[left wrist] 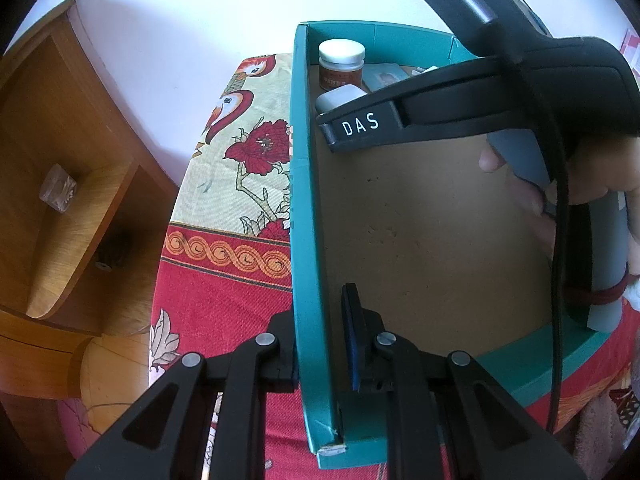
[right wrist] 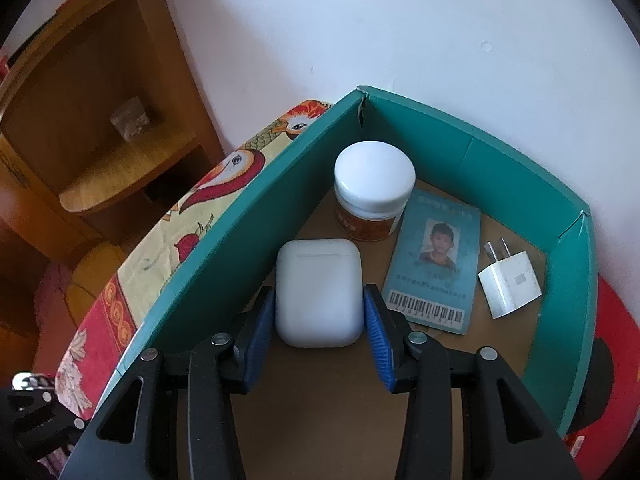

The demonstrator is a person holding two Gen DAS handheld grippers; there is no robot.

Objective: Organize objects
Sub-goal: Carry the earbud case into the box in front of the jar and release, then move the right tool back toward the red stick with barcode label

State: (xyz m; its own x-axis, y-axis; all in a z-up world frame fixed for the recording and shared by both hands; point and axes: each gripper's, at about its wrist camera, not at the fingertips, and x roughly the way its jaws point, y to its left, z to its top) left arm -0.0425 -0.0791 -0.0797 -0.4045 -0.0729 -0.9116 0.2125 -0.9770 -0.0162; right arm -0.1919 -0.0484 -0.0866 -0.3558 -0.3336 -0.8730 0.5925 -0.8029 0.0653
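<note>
Large teal cardboard box with a brown floor sits on a table covered in a red and cream floral cloth, pushed up near a white wall. A wooden corner shelf unit stands off to the left of the table.

Left tool is clamped shut on the box's near left wall, one finger outside, one inside, pinning the box in place.

Right tool is inside the box, pointing steeply down. Its blue-padded jaws straddle a white rounded plastic earbud case; the case lies flat on the box floor between the pads, long axis running away from the tool toward the far corner. Whether the pads press on it or only flank it cannot be told; a thin gap seems to show on each side. The right tool is the nearer one by far; the left is busy on the wall.

Beyond the case, a white-lidded round jar with an orange label stands upright in the far corner, very close to the case. Right of both, a pale blue ID card with a barcode lies flat; further right, a small white plug adapter rests on its side near the right wall.

Judgement: the case looks placed; pulling back should clear the jar and card.
</note>
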